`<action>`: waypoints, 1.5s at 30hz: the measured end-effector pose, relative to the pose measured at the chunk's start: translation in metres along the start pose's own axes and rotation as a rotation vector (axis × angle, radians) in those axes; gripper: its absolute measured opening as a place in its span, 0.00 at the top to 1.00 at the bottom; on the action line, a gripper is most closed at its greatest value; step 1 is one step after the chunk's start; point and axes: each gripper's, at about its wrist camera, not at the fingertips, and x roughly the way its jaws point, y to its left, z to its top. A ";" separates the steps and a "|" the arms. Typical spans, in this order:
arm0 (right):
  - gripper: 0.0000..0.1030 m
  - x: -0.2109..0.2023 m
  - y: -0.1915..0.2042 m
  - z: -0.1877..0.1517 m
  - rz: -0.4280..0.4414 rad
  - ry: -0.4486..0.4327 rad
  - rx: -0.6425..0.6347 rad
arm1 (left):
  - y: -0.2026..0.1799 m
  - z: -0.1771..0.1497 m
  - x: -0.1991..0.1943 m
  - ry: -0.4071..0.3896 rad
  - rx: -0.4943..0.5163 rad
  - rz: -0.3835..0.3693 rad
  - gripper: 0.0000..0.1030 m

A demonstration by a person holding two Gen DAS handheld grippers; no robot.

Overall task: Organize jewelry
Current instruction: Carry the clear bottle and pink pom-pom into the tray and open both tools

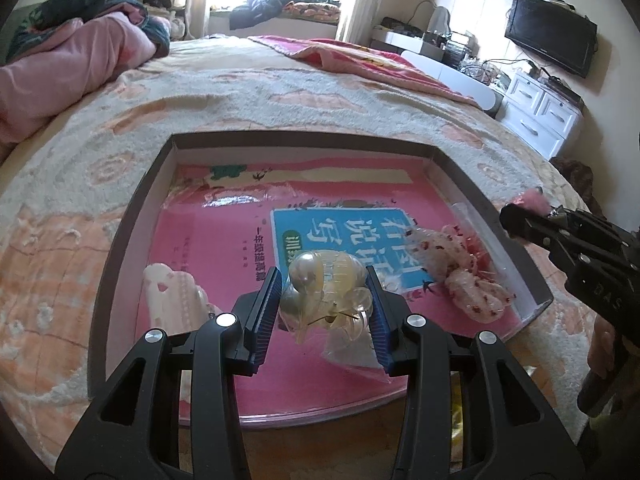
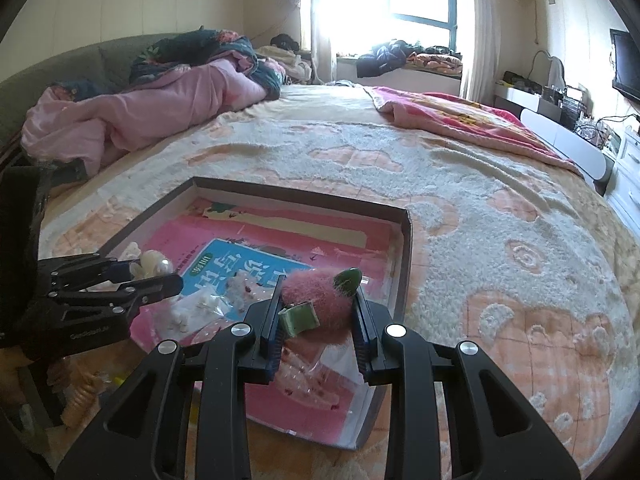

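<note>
A shallow dark-rimmed box (image 1: 132, 216) (image 2: 404, 256) lies on the bed, lined with a pink and blue booklet (image 1: 224, 248). My left gripper (image 1: 323, 300) is shut on a clear bag of pearly cream hair ornaments (image 1: 324, 292) and holds it over the box's front; it also shows in the right wrist view (image 2: 154, 264). My right gripper (image 2: 318, 304) is shut on a fuzzy pink hair clip with green parts (image 2: 320, 300), above the box's right front corner. A bagged white and red floral piece (image 1: 460, 268) lies at the box's right. A cream beaded piece (image 1: 172, 296) lies at its left.
The box sits on a cream and peach fleece blanket (image 2: 500, 240). A pink quilt (image 2: 140, 116) is piled at the far left and a pink-red blanket (image 2: 460, 120) at the far right. White drawers (image 1: 540, 116) and a TV (image 1: 550, 32) stand right of the bed.
</note>
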 end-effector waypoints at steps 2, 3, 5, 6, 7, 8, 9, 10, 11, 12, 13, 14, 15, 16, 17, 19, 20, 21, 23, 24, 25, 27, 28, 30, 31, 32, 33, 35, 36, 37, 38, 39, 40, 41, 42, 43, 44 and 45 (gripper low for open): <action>0.73 0.007 -0.002 0.001 0.005 0.016 0.006 | 0.002 -0.001 0.001 0.003 -0.010 0.000 0.68; 0.73 0.011 -0.002 0.001 0.009 0.028 0.006 | 0.003 -0.001 0.001 0.002 -0.014 0.002 0.68; 0.73 0.018 0.000 0.003 0.007 0.044 0.006 | 0.005 -0.001 0.001 0.001 -0.021 0.007 0.68; 0.73 0.022 0.001 0.004 0.008 0.053 0.004 | 0.006 -0.001 0.000 0.000 -0.026 0.011 0.68; 0.73 0.026 0.001 0.004 0.008 0.058 0.003 | 0.007 -0.001 0.000 -0.001 -0.031 0.012 0.68; 0.73 0.029 0.001 0.005 0.008 0.063 0.000 | 0.008 -0.001 0.000 -0.002 -0.036 0.013 0.68; 0.73 0.032 0.002 0.006 0.006 0.070 -0.003 | 0.009 -0.001 -0.001 -0.004 -0.039 0.015 0.68; 0.73 0.036 0.002 0.006 0.003 0.077 -0.003 | 0.009 -0.001 -0.001 -0.005 -0.041 0.015 0.68; 0.73 0.038 0.002 0.007 0.003 0.083 -0.002 | 0.009 -0.001 -0.002 -0.005 -0.042 0.018 0.68; 0.73 0.042 0.002 0.007 0.004 0.090 0.003 | 0.009 -0.001 -0.002 -0.004 -0.042 0.022 0.68; 0.73 0.044 0.002 0.007 0.004 0.095 0.007 | 0.010 -0.001 -0.002 -0.002 -0.044 0.024 0.68; 0.73 0.046 0.002 0.007 0.003 0.102 0.011 | 0.010 -0.001 -0.002 -0.001 -0.046 0.025 0.68; 0.73 0.048 0.002 0.006 0.004 0.106 0.014 | 0.010 -0.001 -0.002 0.001 -0.049 0.029 0.68; 0.73 0.049 0.002 0.006 0.005 0.110 0.017 | 0.011 -0.001 -0.001 0.004 -0.052 0.029 0.68; 0.73 0.051 0.002 0.006 0.003 0.113 0.017 | 0.011 -0.001 -0.001 0.007 -0.055 0.028 0.68; 0.73 0.052 0.003 0.005 0.003 0.119 0.016 | 0.013 -0.002 0.000 0.011 -0.062 0.026 0.68; 0.73 0.052 0.003 0.005 0.004 0.118 0.017 | 0.013 -0.002 0.000 0.011 -0.063 0.026 0.68; 0.72 0.052 0.003 0.005 0.004 0.116 0.017 | 0.013 -0.001 0.000 0.011 -0.061 0.026 0.68; 0.71 0.052 0.003 0.004 0.006 0.115 0.020 | 0.014 -0.002 0.001 0.011 -0.060 0.028 0.68; 0.71 0.052 0.003 0.004 0.007 0.114 0.021 | 0.014 -0.001 0.000 0.011 -0.061 0.026 0.68; 0.71 0.052 0.003 0.004 0.007 0.114 0.022 | 0.014 -0.001 0.000 0.011 -0.061 0.026 0.68; 0.70 0.050 0.004 0.003 0.011 0.112 0.026 | 0.013 -0.001 0.000 0.011 -0.061 0.026 0.68; 0.69 0.049 0.004 0.003 0.013 0.109 0.029 | 0.014 -0.002 0.001 0.011 -0.061 0.027 0.68; 0.66 0.046 0.004 0.003 0.017 0.102 0.032 | 0.013 -0.001 0.000 0.011 -0.061 0.026 0.68; 0.62 0.044 0.004 0.003 0.018 0.098 0.032 | 0.014 -0.002 0.001 0.012 -0.060 0.026 0.68; 0.59 0.042 0.004 0.002 0.015 0.093 0.034 | 0.014 -0.001 0.000 0.012 -0.061 0.026 0.68; 0.57 0.040 0.004 0.002 0.014 0.089 0.036 | 0.013 -0.001 0.000 0.011 -0.061 0.027 0.68; 0.55 0.035 0.003 0.001 0.018 0.082 0.043 | 0.013 -0.001 0.000 0.011 -0.062 0.026 0.68; 0.52 0.032 0.002 0.001 0.018 0.078 0.048 | 0.014 -0.001 0.000 0.011 -0.062 0.026 0.68; 0.49 0.029 0.002 0.000 0.021 0.071 0.056 | 0.013 -0.001 0.000 0.011 -0.062 0.026 0.68; 0.47 0.026 0.001 0.000 0.023 0.066 0.062 | 0.013 -0.001 0.000 0.011 -0.061 0.026 0.68; 0.45 0.023 0.000 0.000 0.024 0.059 0.068 | 0.013 -0.001 0.000 0.011 -0.060 0.028 0.68; 0.44 0.020 -0.001 -0.001 0.025 0.056 0.071 | 0.014 -0.001 -0.001 0.007 -0.059 0.030 0.68; 0.44 0.016 -0.001 -0.002 0.025 0.050 0.074 | 0.014 -0.001 -0.001 0.006 -0.060 0.028 0.68; 0.43 0.013 -0.002 -0.003 0.026 0.045 0.074 | 0.014 -0.001 -0.002 0.005 -0.061 0.028 0.68; 0.43 0.009 -0.003 -0.004 0.025 0.040 0.076 | 0.015 0.000 -0.004 0.001 -0.061 0.027 0.67; 0.43 0.007 -0.003 -0.004 0.025 0.038 0.077 | 0.015 0.000 -0.005 0.000 -0.061 0.028 0.65; 0.43 0.004 -0.004 -0.005 0.025 0.035 0.080 | 0.015 0.001 -0.006 -0.002 -0.061 0.028 0.62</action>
